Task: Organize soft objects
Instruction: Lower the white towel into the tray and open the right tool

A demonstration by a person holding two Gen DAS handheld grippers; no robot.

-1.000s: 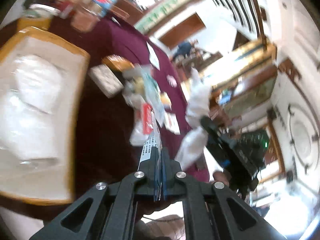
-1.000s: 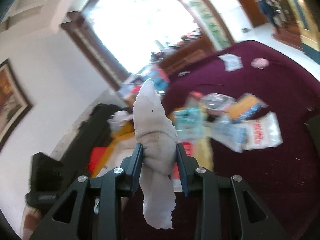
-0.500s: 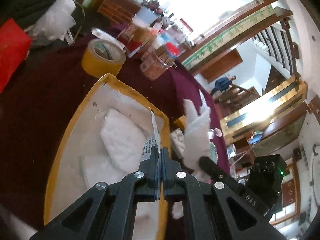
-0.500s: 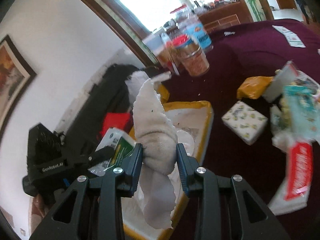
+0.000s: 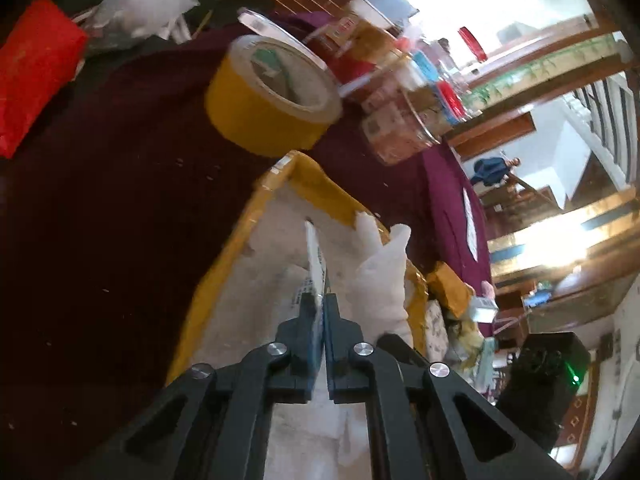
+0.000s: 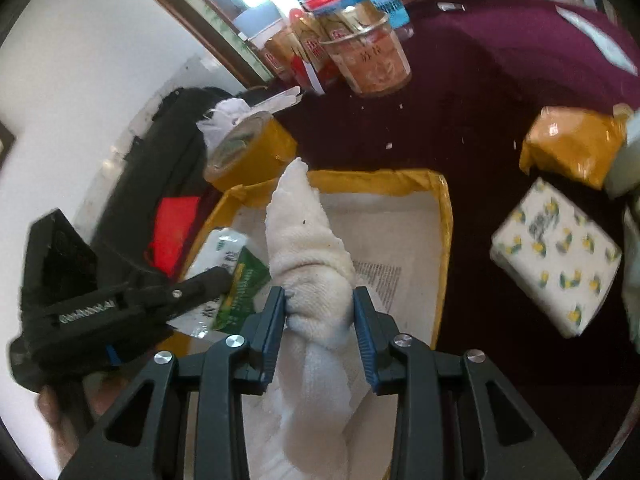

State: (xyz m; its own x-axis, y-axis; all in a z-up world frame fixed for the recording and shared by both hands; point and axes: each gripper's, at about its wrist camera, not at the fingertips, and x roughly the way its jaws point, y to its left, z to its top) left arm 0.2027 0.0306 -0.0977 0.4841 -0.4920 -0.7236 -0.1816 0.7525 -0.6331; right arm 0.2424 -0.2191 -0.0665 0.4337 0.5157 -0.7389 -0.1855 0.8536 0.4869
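Over yellow tray (image 6: 444, 216), right gripper (image 6: 319, 308) clamps white towel (image 6: 308, 240); left gripper (image 5: 323, 312) pinches tissue packet (image 6: 228, 256).

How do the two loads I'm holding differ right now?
The white towel in the right gripper is thick and bunched, spreading the fingers. The tissue packet in the left gripper is flat, glossy and printed, so those fingers nearly meet. Both hang above the yellow tray.

White towel (image 6: 308, 256) upright, tissue packet (image 6: 232, 276) edgewise
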